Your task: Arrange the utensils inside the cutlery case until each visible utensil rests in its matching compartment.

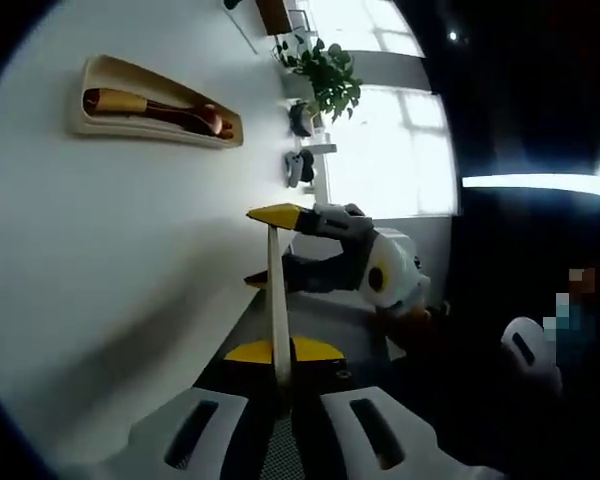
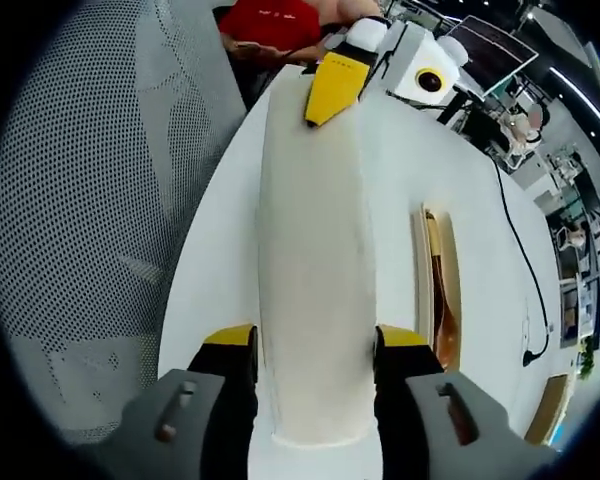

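Two grippers on one cream case lid (image 2: 315, 270): my right gripper (image 2: 315, 350) has its jaws clamped on the near end, and my left gripper (image 1: 280, 355) pinches the far end edge-on, seen as a thin strip. Lid is held above the white tabletop (image 1: 110, 250). Cutlery case (image 1: 160, 105) lies well apart near the tabletop's far edge, w/ wooden utensils (image 1: 155, 108) inside; can't tell which compartments.

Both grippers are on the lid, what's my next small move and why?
Probably carry the lid sideways and lower it flat over the open case. Both the right gripper and left gripper clamp its ends, it's raised off the table, and wooden utensils already lie inside.
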`<state>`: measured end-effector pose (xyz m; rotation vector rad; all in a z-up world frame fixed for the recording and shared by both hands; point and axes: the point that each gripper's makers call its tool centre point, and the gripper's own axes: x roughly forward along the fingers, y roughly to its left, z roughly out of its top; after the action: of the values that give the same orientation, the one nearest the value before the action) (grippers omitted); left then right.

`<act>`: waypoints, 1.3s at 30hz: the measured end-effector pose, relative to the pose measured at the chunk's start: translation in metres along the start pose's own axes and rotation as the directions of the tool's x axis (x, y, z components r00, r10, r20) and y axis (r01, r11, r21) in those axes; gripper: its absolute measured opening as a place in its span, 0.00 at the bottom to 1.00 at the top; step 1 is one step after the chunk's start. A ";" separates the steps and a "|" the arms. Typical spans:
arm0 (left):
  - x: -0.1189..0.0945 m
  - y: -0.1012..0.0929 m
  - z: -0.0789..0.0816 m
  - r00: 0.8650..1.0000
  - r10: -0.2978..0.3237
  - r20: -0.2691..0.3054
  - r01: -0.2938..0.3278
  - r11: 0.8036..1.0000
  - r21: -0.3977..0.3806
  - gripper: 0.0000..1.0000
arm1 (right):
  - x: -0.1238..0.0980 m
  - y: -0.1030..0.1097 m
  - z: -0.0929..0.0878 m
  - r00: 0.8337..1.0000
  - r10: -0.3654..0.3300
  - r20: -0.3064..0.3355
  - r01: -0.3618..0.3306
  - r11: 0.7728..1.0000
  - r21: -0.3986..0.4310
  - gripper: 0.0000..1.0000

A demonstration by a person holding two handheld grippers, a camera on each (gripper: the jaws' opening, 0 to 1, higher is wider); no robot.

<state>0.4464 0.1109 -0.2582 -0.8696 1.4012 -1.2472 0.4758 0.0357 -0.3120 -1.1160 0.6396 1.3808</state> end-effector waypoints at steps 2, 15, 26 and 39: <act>0.000 -0.001 0.000 1.000 -0.007 -0.004 0.007 1.000 -0.001 0.03 | 0.000 -0.002 0.001 1.000 -0.003 0.005 0.003 1.000 0.008 0.41; -0.002 0.004 0.023 0.991 -0.038 0.131 0.041 0.999 -0.019 0.03 | -0.002 -0.015 -0.007 1.000 0.003 -0.009 -0.002 0.999 0.049 0.39; -0.019 0.024 0.087 0.923 0.095 0.373 -0.142 0.985 0.099 0.11 | -0.004 -0.063 -0.021 0.998 -0.040 -0.039 0.043 0.995 0.095 0.39; -0.052 0.053 0.138 0.799 0.260 0.543 -0.351 0.934 0.069 0.20 | 0.015 -0.111 -0.030 0.997 -0.041 -0.071 0.049 0.992 0.115 0.39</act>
<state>0.5971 0.1388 -0.2904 -0.7540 0.9280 -0.7780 0.5915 0.0331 -0.3106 -1.0817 0.7310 1.2553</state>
